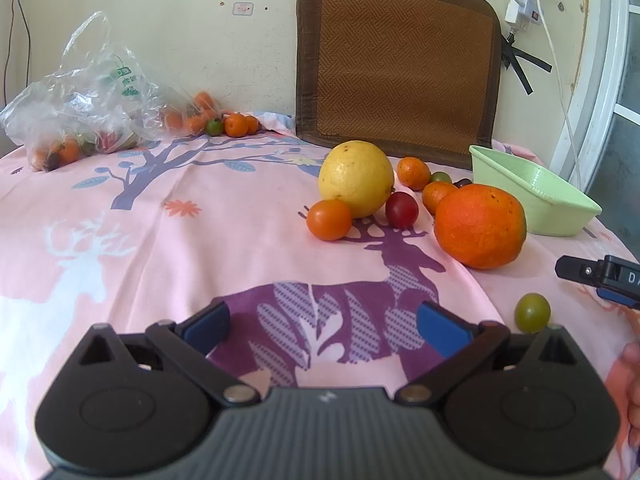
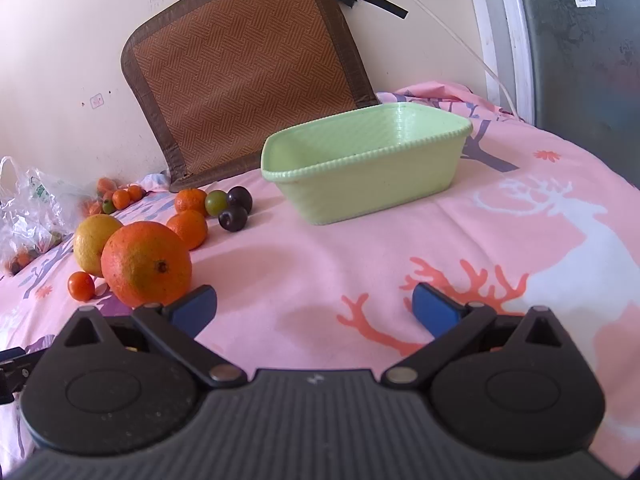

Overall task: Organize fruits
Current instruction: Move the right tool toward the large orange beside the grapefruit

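Observation:
A large orange [image 1: 480, 226] [image 2: 146, 264], a yellow citrus [image 1: 356, 178] [image 2: 94, 242], small tangerines [image 1: 414, 173] [image 2: 188, 228], an orange tomato [image 1: 329, 219] [image 2: 81, 286], a red tomato [image 1: 401, 209], dark plums [image 2: 233, 218] and a green fruit [image 1: 532, 313] lie on the pink cloth. An empty green basket [image 1: 560, 210] [image 2: 360, 184] stands to their right. My left gripper [image 1: 323, 326] is open and empty, short of the fruit. My right gripper [image 2: 315, 308] is open and empty, just right of the large orange; it also shows in the left wrist view [image 1: 600, 278].
A plastic bag [image 1: 80, 104] with more fruit lies at the back left, with loose tangerines [image 1: 236, 125] beside it. A brown woven mat [image 1: 396, 64] leans on the wall behind. A window frame [image 2: 504, 36] and cables are at the right.

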